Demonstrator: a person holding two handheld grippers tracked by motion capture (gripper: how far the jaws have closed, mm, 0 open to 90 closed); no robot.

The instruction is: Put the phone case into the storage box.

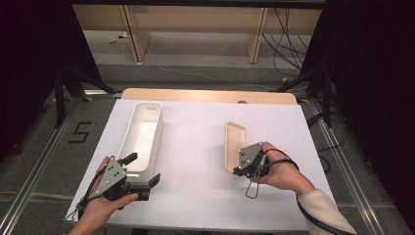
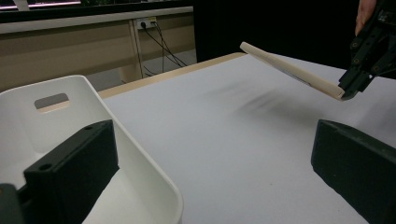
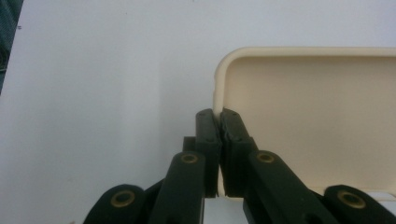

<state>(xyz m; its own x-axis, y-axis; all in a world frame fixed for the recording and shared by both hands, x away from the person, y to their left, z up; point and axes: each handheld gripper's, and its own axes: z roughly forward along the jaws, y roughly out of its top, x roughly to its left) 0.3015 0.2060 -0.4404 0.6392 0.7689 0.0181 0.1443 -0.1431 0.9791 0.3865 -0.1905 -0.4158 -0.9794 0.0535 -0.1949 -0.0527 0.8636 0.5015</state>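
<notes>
Bin: long white plastic bin (image 1: 142, 137) with a handle cutout, lying lengthwise on left part of white tabletop (image 1: 195, 161), empty as far as visible.
Left gripper: left gripper (image 1: 143, 171) jaws spread wide, nothing between them; one jaw sits over bin's near end, other outside its wall; looks ready to brace the bin.
Lid: cream lid (image 1: 234, 142), right of centre, well apart from bin; near end lifted off tabletop, tilted, far end seems low or resting.
Right gripper: right gripper (image 3: 218, 122) jaws pressed on lid's rim at near corner, thin pinch.
Step in hand (judged): carry lid over to bin and seat it.
Do it well: corner pinch is slim, so move slowly, level lid, line up long sides with bin.
Risk: lid swivels or slips from jaws; steady bin with left.
</notes>
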